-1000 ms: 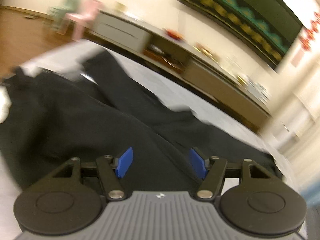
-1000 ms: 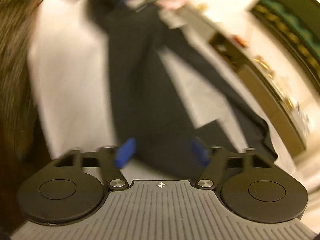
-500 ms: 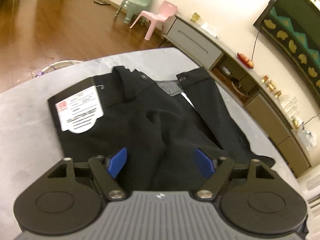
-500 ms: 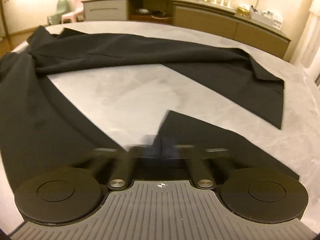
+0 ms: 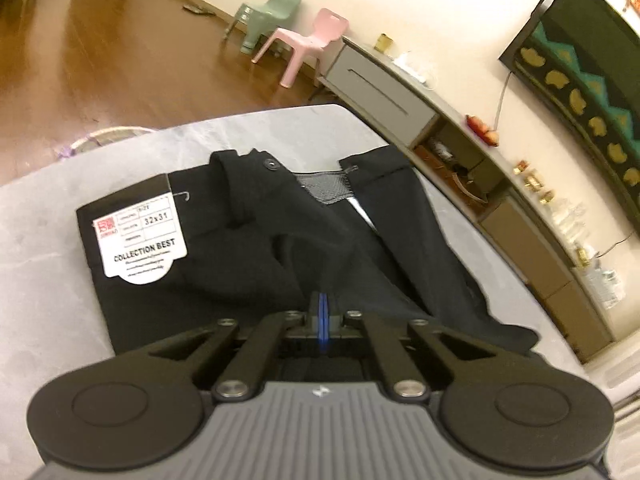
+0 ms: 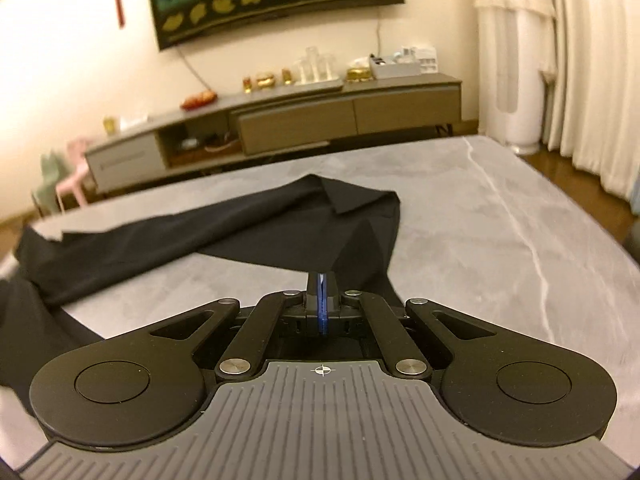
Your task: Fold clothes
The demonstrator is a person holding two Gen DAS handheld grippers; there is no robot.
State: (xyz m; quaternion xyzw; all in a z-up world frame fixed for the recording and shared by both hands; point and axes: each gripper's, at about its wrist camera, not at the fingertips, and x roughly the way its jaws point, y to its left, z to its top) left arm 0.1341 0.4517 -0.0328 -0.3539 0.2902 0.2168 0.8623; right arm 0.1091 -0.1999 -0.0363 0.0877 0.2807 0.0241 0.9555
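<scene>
Both claws, spread half a second ago, now pinch shut on the black trousers [image 5: 280,248] lying on the table [image 6: 500,200]: left gripper [image 5: 320,312] below the waistband, right gripper [image 6: 321,300] at a leg, ready to fold.

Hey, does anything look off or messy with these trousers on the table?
Yes. The trousers lie rumpled with the fly open at the waist, a paper tag still attached, and in the right wrist view one leg's hem is flipped over instead of lying flat.
</scene>
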